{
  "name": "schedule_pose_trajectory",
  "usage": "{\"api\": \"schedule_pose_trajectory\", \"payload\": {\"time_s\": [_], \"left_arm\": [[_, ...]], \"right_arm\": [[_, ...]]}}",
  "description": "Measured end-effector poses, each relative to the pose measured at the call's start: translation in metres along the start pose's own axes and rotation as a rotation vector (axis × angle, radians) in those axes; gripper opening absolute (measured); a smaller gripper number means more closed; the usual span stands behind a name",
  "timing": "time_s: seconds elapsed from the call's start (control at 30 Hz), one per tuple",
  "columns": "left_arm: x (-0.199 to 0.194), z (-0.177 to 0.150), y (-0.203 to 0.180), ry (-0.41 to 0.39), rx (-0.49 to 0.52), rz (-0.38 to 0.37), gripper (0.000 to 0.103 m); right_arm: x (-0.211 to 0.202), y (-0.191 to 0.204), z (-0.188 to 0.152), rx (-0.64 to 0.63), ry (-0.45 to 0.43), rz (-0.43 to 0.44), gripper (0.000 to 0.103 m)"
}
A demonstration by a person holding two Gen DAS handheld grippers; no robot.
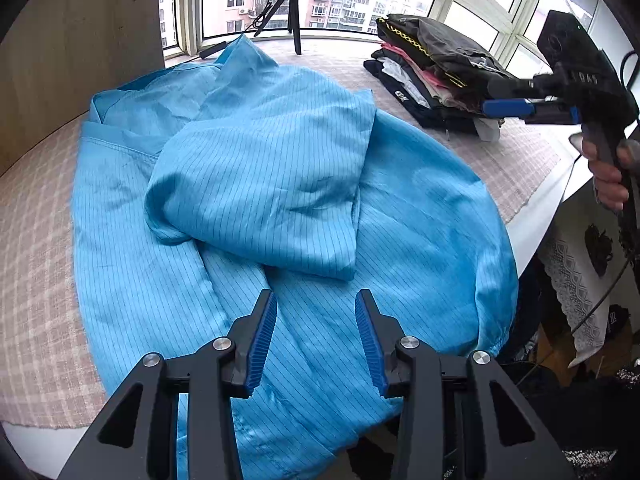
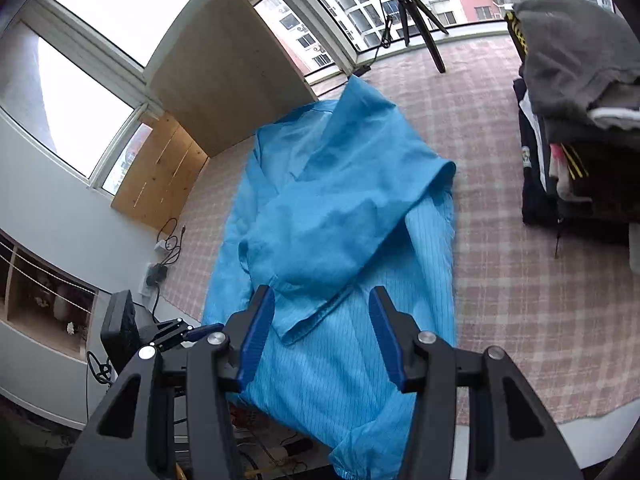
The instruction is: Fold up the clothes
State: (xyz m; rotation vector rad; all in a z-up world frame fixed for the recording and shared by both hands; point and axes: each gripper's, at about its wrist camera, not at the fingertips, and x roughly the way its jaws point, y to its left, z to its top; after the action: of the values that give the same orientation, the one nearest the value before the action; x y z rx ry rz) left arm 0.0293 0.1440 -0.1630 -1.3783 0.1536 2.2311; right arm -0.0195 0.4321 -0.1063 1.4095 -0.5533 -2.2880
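A light blue striped garment (image 1: 280, 184) lies spread on the pink checked tablecloth (image 1: 36, 280), its sleeves folded over the body and its hem hanging off the near edge. My left gripper (image 1: 316, 296) hovers open just above the lower part of the cloth, with nothing between its blue pads. In the right wrist view the same garment (image 2: 332, 220) lies lengthwise below my right gripper (image 2: 320, 292), which is open and holds nothing. A hand holds the right gripper (image 1: 490, 98) up at the right, in front of the clothes pile. The left gripper (image 2: 208, 330) shows at the garment's lower left.
A stack of folded dark and pink clothes (image 1: 436, 72) sits at the table's far right (image 2: 572, 120). A small black tripod (image 1: 294, 12) stands by the window. A wooden board (image 1: 80, 40) leans at the far left. Cables and a power strip (image 2: 160, 268) lie beyond the table's left side.
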Motion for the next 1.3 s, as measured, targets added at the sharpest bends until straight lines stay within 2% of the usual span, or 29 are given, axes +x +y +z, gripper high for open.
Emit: {"api": "schedule_pose_trajectory", "payload": {"time_s": [0.07,0.13,0.17,0.23,0.27,0.33,0.4,0.47,0.53,0.63,0.73,0.8,0.83,0.9,0.97,1.03,1.1,1.13,1.17,1.23,1.3], "left_arm": [[0.003,0.007,0.004,0.015,-0.028,-0.005,0.039],[0.004,0.015,-0.007,0.006,-0.012,-0.017,0.039],[0.006,0.019,-0.018,0.005,0.018,-0.025,0.040],[0.012,0.025,-0.045,0.008,0.080,-0.047,0.043],[0.017,0.027,-0.058,0.015,0.102,-0.072,0.043],[0.027,0.030,-0.082,0.038,0.131,-0.123,0.043],[0.040,0.029,-0.103,0.071,0.149,-0.163,0.043],[0.053,0.026,-0.122,0.105,0.178,-0.185,0.043],[0.066,0.021,-0.138,0.130,0.216,-0.169,0.043],[0.085,0.017,-0.143,0.179,0.204,-0.170,0.043],[0.096,0.015,-0.140,0.217,0.163,-0.182,0.043],[0.101,0.014,-0.138,0.234,0.139,-0.195,0.043],[0.102,0.014,-0.138,0.241,0.127,-0.208,0.043],[0.104,0.016,-0.144,0.246,0.102,-0.261,0.043],[0.109,0.020,-0.155,0.252,0.077,-0.350,0.043],[0.118,0.022,-0.175,0.272,0.084,-0.422,0.043],[0.124,0.021,-0.196,0.295,0.166,-0.395,0.043],[0.122,0.020,-0.203,0.292,0.212,-0.369,0.043],[0.118,0.019,-0.208,0.288,0.247,-0.351,0.043],[0.100,0.016,-0.200,0.274,0.232,-0.347,0.043],[0.081,0.014,-0.175,0.249,0.194,-0.284,0.044]], "right_arm": [[0.027,-0.007,-0.006,-0.093,0.013,-0.203,0.049],[0.053,-0.015,-0.010,-0.176,0.026,-0.394,0.049],[0.056,-0.026,-0.005,-0.152,0.023,-0.399,0.049],[0.051,-0.049,0.013,-0.068,-0.021,-0.261,0.049],[0.049,-0.059,0.025,-0.041,-0.046,-0.227,0.049],[0.051,-0.074,0.053,-0.045,-0.080,-0.255,0.048],[0.065,-0.080,0.080,-0.101,-0.072,-0.309,0.047],[0.087,-0.087,0.099,-0.130,-0.018,-0.291,0.047],[0.107,-0.095,0.111,-0.149,0.029,-0.259,0.047],[0.131,-0.100,0.117,-0.187,0.077,-0.241,0.048],[0.140,-0.098,0.117,-0.226,0.052,-0.194,0.046],[0.146,-0.096,0.117,-0.227,0.082,-0.134,0.003],[0.145,-0.094,0.117,-0.230,0.089,-0.129,0.003],[0.131,-0.085,0.119,-0.277,0.070,-0.182,0.003],[0.113,-0.075,0.128,-0.337,0.027,-0.338,0.003],[0.111,-0.063,0.134,-0.412,0.014,-0.442,0.003],[0.126,-0.055,0.133,-0.488,0.057,-0.513,0.003],[0.132,-0.054,0.132,-0.499,0.102,-0.500,0.003],[0.125,-0.055,0.129,-0.479,0.101,-0.477,0.004],[0.111,-0.057,0.122,-0.440,0.097,-0.432,0.007],[0.079,-0.058,0.104,-0.412,0.046,-0.400,0.011]]}}
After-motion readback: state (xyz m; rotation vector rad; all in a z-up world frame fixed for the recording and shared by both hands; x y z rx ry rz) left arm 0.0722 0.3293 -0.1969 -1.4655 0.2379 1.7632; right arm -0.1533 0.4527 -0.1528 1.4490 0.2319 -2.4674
